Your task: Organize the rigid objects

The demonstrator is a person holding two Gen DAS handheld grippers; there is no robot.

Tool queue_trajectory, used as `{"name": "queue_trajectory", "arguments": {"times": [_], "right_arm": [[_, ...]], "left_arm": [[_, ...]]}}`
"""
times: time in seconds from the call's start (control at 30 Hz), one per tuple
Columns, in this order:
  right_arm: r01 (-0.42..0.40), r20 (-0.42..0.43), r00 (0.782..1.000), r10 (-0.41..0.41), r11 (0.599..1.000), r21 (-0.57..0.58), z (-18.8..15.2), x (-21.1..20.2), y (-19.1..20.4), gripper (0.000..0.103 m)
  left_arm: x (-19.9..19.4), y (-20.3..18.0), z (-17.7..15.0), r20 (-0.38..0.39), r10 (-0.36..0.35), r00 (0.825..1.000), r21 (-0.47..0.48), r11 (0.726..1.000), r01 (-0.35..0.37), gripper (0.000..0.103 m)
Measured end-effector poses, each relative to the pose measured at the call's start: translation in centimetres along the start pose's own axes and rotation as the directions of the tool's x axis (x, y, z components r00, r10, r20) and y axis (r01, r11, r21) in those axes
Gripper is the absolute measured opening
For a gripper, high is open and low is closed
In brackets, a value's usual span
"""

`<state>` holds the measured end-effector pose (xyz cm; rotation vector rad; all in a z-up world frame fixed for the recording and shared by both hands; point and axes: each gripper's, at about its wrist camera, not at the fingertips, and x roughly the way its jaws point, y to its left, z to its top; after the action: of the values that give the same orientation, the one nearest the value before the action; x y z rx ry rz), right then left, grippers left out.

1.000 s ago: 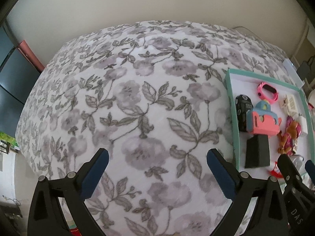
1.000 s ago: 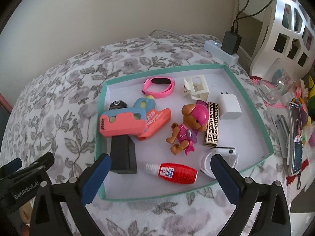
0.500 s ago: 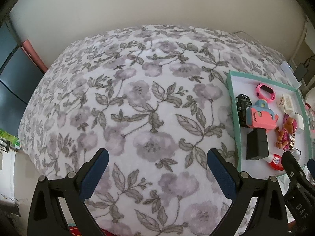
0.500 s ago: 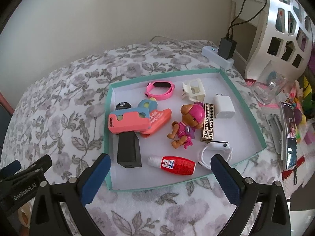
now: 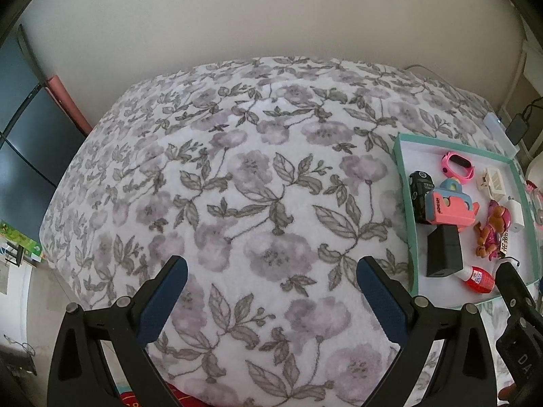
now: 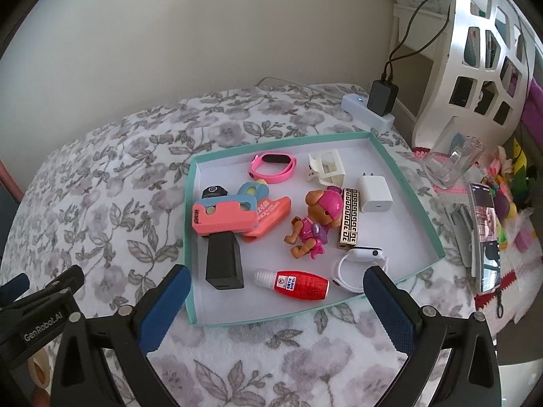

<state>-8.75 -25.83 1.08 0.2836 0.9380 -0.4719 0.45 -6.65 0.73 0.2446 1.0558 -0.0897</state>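
A teal-rimmed white tray [image 6: 191, 183] lies on the floral bedcover and holds several objects: a pink-and-blue toy [image 6: 230, 215], a black box [image 6: 224, 261], a red bottle [image 6: 297, 285], a puppy figure [image 6: 314, 224], a pink band [image 6: 275, 166], a white charger [image 6: 375, 193], a gold patterned bar [image 6: 349, 217] and a white watch [image 6: 359, 264]. My right gripper [image 6: 276, 300] is open and empty, above the tray's near edge. My left gripper [image 5: 271, 291] is open and empty over the bare cover, left of the tray [image 5: 405, 203].
A power strip with a black plug [image 6: 380, 101] lies behind the tray. A white cut-out stand [image 6: 475, 51], a phone [image 6: 485, 237] and small toys sit to the right. A dark cabinet [image 5: 20, 142] stands left of the bed.
Both grippers have pulled back and up from the bed, so the tray and cover look smaller. Nothing in the tray has moved. Both grippers stay open.
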Motion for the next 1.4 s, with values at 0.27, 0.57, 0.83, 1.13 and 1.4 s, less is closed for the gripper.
{"name": "queue_trajectory", "arguments": {"times": [0.27, 0.57, 0.83, 1.13, 1.4], "right_arm": [[-0.006, -0.011, 1.0, 0.007, 1.0, 0.005, -0.03, 0.21, -0.13, 0.103], [-0.005, -0.024, 1.0, 0.005, 1.0, 0.02, -0.14, 0.54, -0.35, 0.103], [-0.002, -0.023, 1.0, 0.003, 1.0, 0.023, -0.13, 0.54, -0.31, 0.103], [0.0, -0.024, 1.0, 0.0, 1.0, 0.018, -0.12, 0.65, -0.3, 0.103], [0.001, -0.028, 1.0, 0.0, 1.0, 0.018, -0.14, 0.74, -0.26, 0.103]], "left_arm": [[0.14, -0.03, 0.0, -0.006, 0.002, 1.0, 0.0, 1.0, -0.002, 0.1], [0.41, 0.13, -0.11, -0.017, 0.009, 1.0, -0.001, 1.0, -0.009, 0.1], [0.51, 0.22, -0.06, -0.021, 0.014, 1.0, -0.001, 1.0, -0.014, 0.1], [0.56, 0.22, -0.07, -0.024, 0.013, 1.0, -0.002, 1.0, -0.014, 0.1], [0.67, 0.28, -0.14, -0.029, 0.012, 1.0, -0.001, 1.0, -0.012, 0.1]]}}
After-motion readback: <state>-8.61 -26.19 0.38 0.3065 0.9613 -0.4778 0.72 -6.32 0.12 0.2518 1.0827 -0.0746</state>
